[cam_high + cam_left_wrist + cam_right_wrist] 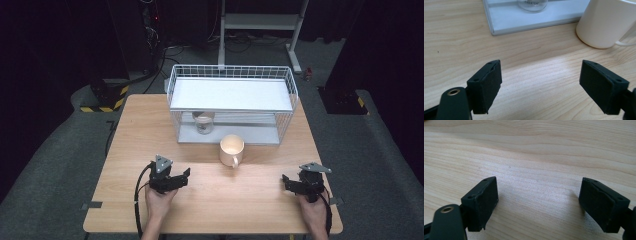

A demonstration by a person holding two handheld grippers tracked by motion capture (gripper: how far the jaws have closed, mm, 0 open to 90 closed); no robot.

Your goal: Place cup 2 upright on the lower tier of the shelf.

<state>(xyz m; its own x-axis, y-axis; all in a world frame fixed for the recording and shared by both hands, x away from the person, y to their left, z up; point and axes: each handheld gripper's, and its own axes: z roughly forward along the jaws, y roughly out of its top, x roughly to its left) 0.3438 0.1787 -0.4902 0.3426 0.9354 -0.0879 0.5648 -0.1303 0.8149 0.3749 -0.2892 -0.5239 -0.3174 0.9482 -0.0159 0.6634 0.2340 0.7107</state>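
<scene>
In the left gripper view, the white mug (606,22) is cut off at the upper right; the glass jar (532,5), apparently lettered, is cropped at the top edge.

Pale wood-grain tabletop (150,135) with a soft sheen; smooth glossy ceramic mug (231,149); white wire rack (230,75); clear glass jar (532,4); matt black claw pads (490,85).
</scene>
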